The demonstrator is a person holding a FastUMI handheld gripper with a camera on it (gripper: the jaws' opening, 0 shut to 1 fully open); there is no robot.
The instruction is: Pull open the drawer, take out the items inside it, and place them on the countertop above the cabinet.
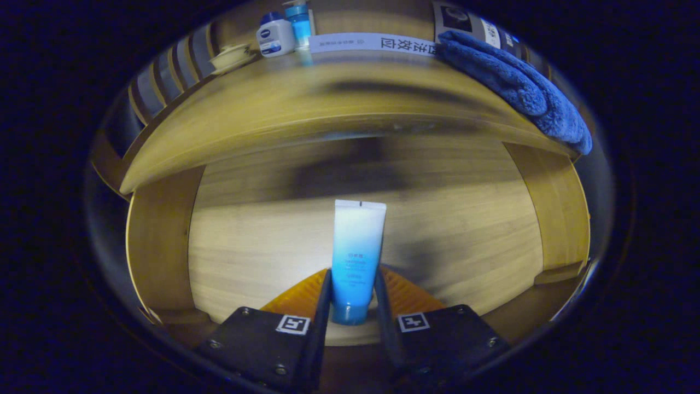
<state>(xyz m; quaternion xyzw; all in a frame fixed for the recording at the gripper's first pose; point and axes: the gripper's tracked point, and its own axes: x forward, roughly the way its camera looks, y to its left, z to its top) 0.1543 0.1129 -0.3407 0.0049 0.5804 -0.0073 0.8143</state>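
The hand-held gripper (353, 298) pinches the cap end of a soft white-to-blue plastic tube (356, 257) standing between its fingers over the open wooden drawer (465, 241); light and squeezable, it seems safest held low, near the stiffer cap

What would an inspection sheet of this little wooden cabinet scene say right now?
Surface: glossy wooden countertop above the open wooden drawer.
Job's things: white-to-blue plastic tube, cap toward the gripper.
Clutter: fluffy blue towel, white-and-blue lotion bottle, blue pump bottle, pale ceramic dish, white paper strip, all on the countertop.
Grippers: gripper shut on the tube, both fingers pressing.
Cables: nothing seen.
Surroundings: slatted rail behind the countertop.
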